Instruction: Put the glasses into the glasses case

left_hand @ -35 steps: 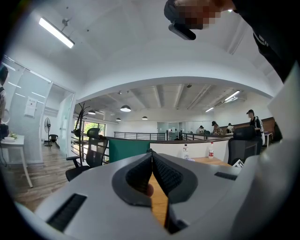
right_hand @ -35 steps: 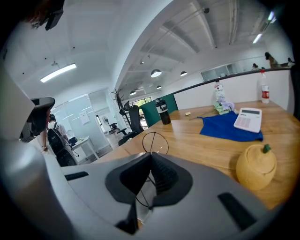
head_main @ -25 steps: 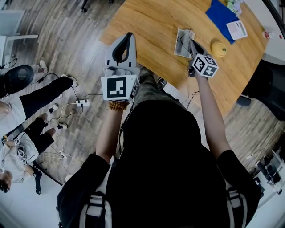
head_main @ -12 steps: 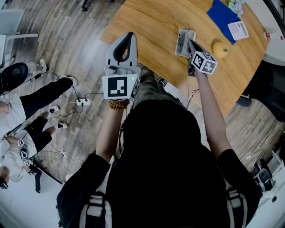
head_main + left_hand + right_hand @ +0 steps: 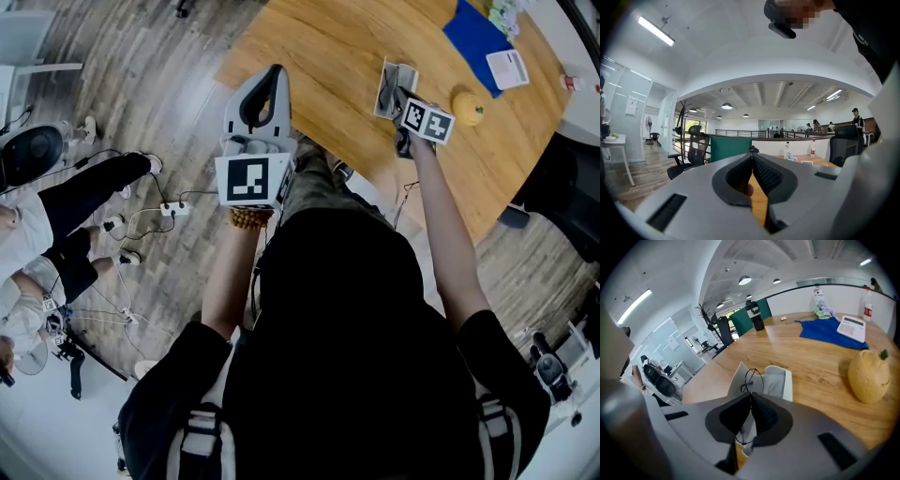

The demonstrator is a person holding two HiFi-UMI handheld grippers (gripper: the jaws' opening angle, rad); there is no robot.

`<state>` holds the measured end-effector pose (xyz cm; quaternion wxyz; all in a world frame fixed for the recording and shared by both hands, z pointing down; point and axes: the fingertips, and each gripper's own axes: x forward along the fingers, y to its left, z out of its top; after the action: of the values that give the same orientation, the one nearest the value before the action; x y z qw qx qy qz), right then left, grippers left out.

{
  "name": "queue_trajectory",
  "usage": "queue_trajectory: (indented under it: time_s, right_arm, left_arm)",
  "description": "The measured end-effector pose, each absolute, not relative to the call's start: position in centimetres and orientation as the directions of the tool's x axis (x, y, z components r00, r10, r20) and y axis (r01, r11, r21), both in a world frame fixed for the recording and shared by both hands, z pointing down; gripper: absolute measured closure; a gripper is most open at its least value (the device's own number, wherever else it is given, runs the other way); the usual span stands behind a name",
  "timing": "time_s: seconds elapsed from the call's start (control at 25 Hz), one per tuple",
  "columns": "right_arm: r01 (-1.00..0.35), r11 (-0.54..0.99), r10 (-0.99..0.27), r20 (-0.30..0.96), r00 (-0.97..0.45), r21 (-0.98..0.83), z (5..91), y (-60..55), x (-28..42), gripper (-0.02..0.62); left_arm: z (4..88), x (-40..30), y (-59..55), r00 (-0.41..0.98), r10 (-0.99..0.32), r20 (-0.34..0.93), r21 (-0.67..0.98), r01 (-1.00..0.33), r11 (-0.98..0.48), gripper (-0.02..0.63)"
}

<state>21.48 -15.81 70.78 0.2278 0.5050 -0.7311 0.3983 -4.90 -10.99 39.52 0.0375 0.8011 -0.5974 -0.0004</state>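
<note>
Head view: at 1 o'clock, the right gripper (image 5: 401, 94) is dipping lower over the open white glasses case (image 5: 384, 84). Left gripper view: the left gripper (image 5: 752, 159) is staying closed and empty. Right gripper view: the squeezed-together jaws are holding thin black wire glasses (image 5: 748, 381) just above the case, nearly in.

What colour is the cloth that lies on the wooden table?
The cloth is blue, best seen in the right gripper view.

Smooth wooden table (image 5: 811, 357), wire-framed glasses (image 5: 752, 380), blue cloth (image 5: 829, 331)

Open-plan office: swivel chairs (image 5: 695, 151), glass partitions (image 5: 629, 117), ceiling strip lights (image 5: 656, 31).
</note>
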Motion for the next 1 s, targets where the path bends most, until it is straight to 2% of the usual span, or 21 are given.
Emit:
queue_trajectory:
  time_s: [0.36,0.68,1.0]
  right_arm:
    - [-0.910,0.170,-0.518,0.751,-0.409,-0.378,71.6,-16.1,21.1,0.568]
    - [-0.856,0.216,-0.503,0.697,-0.510,-0.470,70.2,-15.8,20.5,0.458]
    - [-0.863,0.215,-0.444,0.741,-0.504,-0.458,71.2,-16.0,20.2,0.431]
  left_arm:
    - [39.7,-5.0,-11.7,0.298,-0.954,0.041,0.052,-0.954,-0.296,0.583]
    - [39.6,-4.0,-12.3,0.316,-0.948,0.041,0.049,-0.948,-0.314,0.583]
    - [39.3,-3.3,-12.9,0.328,-0.944,0.033,0.042,-0.944,-0.327,0.583]
